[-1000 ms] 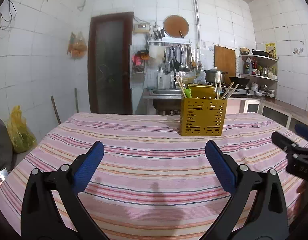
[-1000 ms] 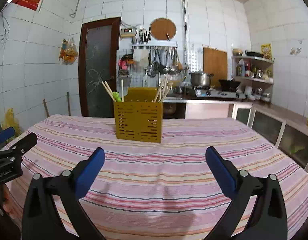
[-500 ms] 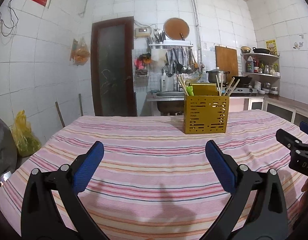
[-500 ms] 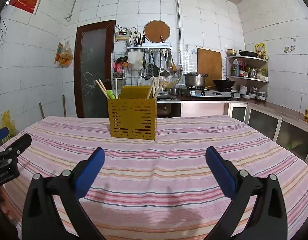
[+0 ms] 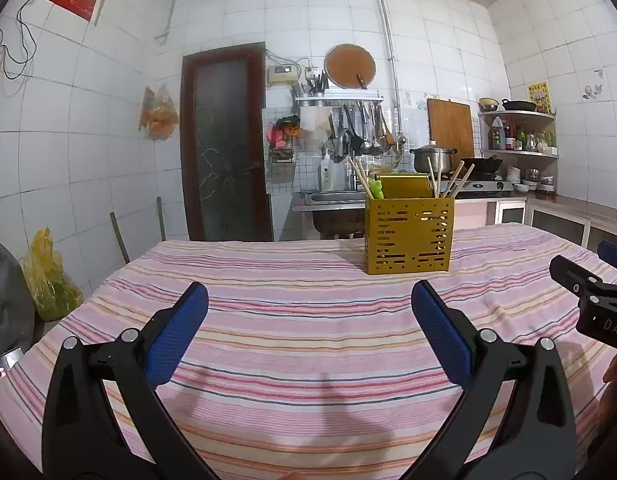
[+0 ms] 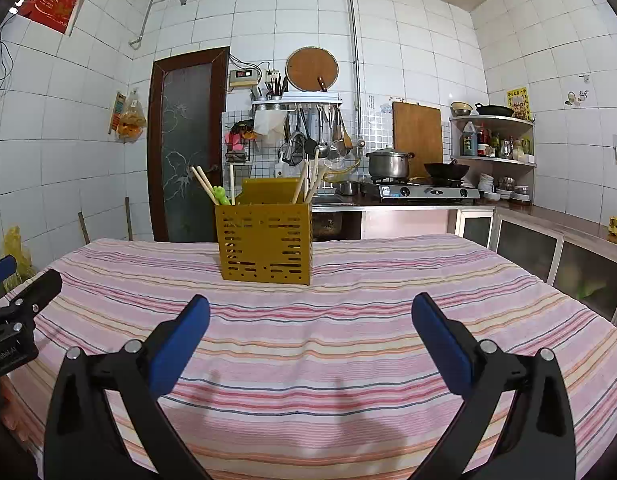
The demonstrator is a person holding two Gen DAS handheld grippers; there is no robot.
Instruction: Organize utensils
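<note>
Blue-padded fingers of the left hand-held gripper (image 5: pixel 308 320) stand wide apart with nothing between them, hovering low over the near part of the striped cloth on the counter (image 5: pixel 288 344); right hand-held gripper (image 6: pixel 310 324) same, spread wide and holding nothing, aimed level toward the far side. Each one shows at the edge of the other's view, so they sit side by side, near edge, well apart from the task's things. No loose utensils visible on the cloth anywhere. Farther on, mid-counter, the yellow slotted utensil holder (image 6: pixel 264 240) stands upright; chopsticks (image 6: pixel 204 184) lean out of its left part with a green-topped utensil (image 6: pixel 220 194) just beside them, more chopsticks (image 5: pixel 448 176) lean out of its right part. How its compartments are split inside can't be told. Judgement: scene fits both a sorted holder with the job finished and mixed contents waiting to be regrouped; pictures don't settle which. Any further grasp would call for a reach forward to the holder's top and a narrow pinch on one thin stick without tipping the light box. Far wall: sink, stove, hanging ladles, not part of this.
</note>
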